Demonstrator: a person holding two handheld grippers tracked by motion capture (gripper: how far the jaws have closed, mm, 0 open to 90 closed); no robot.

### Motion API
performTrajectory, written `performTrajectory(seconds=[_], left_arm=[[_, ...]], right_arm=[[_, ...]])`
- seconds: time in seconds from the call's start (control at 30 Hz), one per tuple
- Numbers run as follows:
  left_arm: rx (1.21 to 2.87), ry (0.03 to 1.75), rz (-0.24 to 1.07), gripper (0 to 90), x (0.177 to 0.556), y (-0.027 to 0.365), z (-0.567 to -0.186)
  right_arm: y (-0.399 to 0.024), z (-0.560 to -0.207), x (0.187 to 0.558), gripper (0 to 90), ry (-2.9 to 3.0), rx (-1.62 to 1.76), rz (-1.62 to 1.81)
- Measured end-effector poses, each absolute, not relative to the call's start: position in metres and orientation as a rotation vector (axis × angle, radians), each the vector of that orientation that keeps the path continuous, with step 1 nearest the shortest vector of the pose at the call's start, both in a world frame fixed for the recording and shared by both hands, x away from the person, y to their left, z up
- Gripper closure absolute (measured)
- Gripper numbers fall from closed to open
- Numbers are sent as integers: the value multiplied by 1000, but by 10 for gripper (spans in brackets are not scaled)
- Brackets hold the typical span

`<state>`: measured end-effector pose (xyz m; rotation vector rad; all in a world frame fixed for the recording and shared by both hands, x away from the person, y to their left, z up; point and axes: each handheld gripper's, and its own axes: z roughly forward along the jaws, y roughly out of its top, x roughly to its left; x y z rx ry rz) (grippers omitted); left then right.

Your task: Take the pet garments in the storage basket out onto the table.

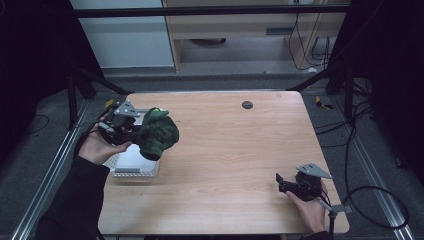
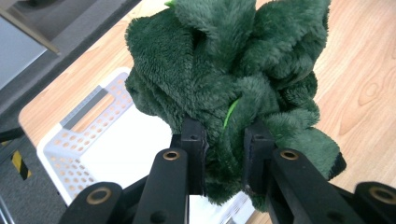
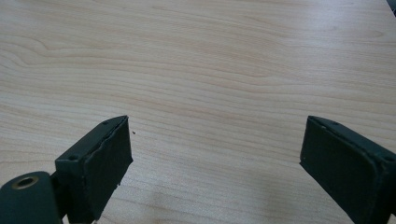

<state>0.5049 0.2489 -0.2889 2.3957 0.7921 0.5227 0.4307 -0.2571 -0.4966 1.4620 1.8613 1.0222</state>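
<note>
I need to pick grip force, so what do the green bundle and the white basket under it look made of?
Green bundle: soft plush fabric, probably fleece, matte; its deep fuzzy pile bunches into folds. White basket: likely rigid moulded plastic, smooth; the walls carry even rows of punched holes.

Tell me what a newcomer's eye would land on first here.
Most striking is the dark green plush cloth, bunched and clamped in the left gripper above the white perforated basket at the table's left edge. Next comes the right gripper, jaws wide apart over bare wooden table near the front right corner, with nothing between them.
</note>
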Motion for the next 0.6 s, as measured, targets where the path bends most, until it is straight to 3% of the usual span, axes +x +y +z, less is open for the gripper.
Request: performTrajectory(seconds=[0.6], left_arm=[[2496,615,453,743,503,194,-299]], right_arm=[[-258,-496,430,89,1856,1461,1027]])
